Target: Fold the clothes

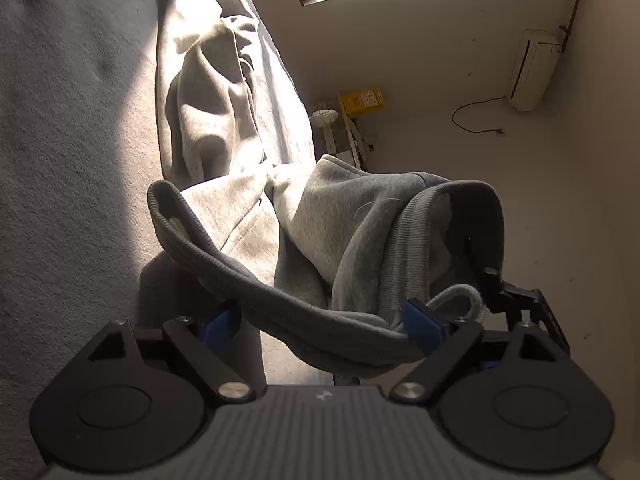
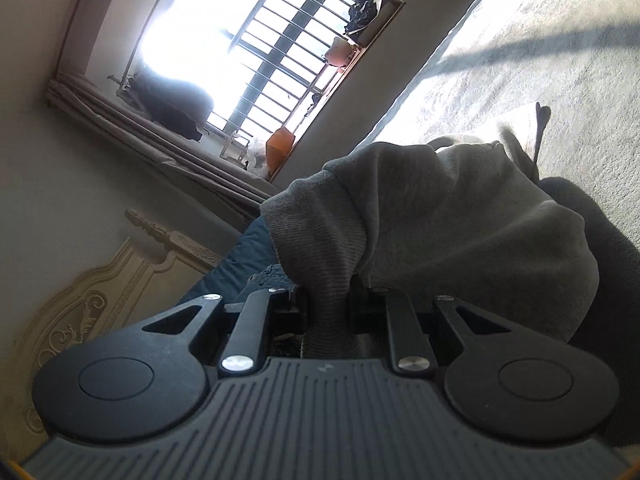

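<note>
A grey sweat-fabric garment [image 1: 224,120] lies crumpled along the grey bed cover [image 1: 60,160], and its near end is lifted toward me. Its dark ribbed band [image 1: 256,280] sags across the wide gap of my left gripper [image 1: 322,326]. That gripper's blue pads [image 1: 424,328] stand far apart and do not press on the cloth. In the left wrist view my right gripper [image 1: 496,284] pinches the band's raised right end. In the right wrist view, the right gripper [image 2: 328,312] is shut on the ribbed hem [image 2: 320,248], and the bunched garment [image 2: 460,232] hides its fingertips.
The bed cover [image 2: 540,60] runs to an edge beside a pale wall. A barred window [image 2: 280,60] with clutter on its sill, a carved headboard [image 2: 100,300] and blue denim [image 2: 240,264] are near. A wall air conditioner [image 1: 532,68] and a yellow box [image 1: 362,100] show beyond.
</note>
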